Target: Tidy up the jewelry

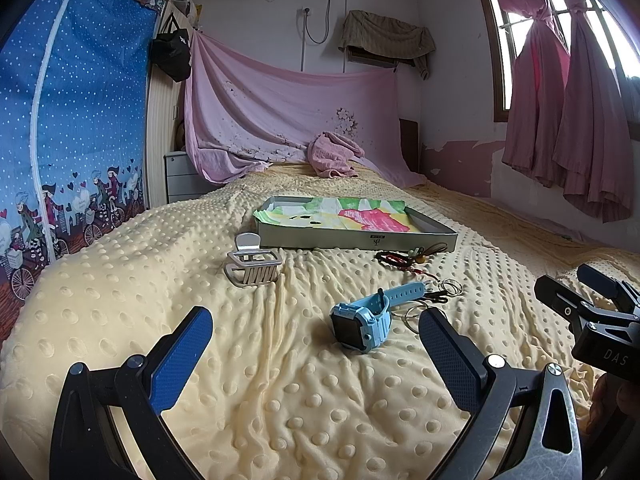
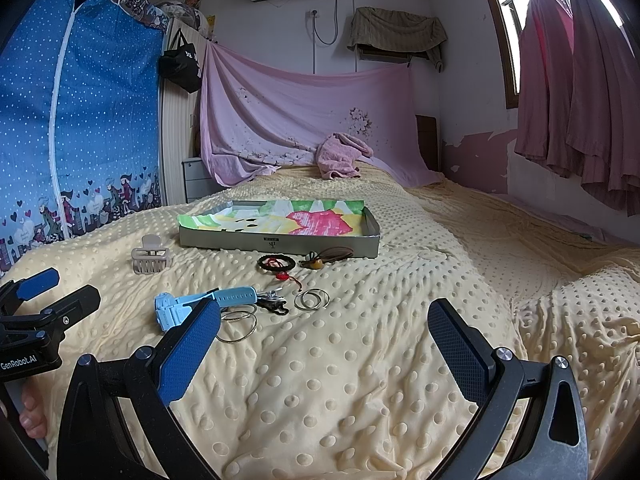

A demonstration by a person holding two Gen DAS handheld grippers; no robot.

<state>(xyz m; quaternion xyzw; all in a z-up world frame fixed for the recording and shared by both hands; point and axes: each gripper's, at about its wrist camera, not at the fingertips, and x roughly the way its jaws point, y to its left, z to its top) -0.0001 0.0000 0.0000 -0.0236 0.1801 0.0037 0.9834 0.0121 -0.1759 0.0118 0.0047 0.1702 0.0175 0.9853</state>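
Observation:
A grey tray lined with a colourful cloth sits mid-bed. In front of it lie a blue watch, a beige hair claw, a dark bead bracelet, silver rings, thin bangles, a black clip and an amber pendant. My left gripper is open, just short of the watch. My right gripper is open over bare blanket, right of the bangles. Each gripper shows at the edge of the other's view.
The bed wears a bumpy yellow blanket. A pink towel lies at its head under a pink sheet. A blue wardrobe cover stands left, pink curtains right. A hand holds the left gripper.

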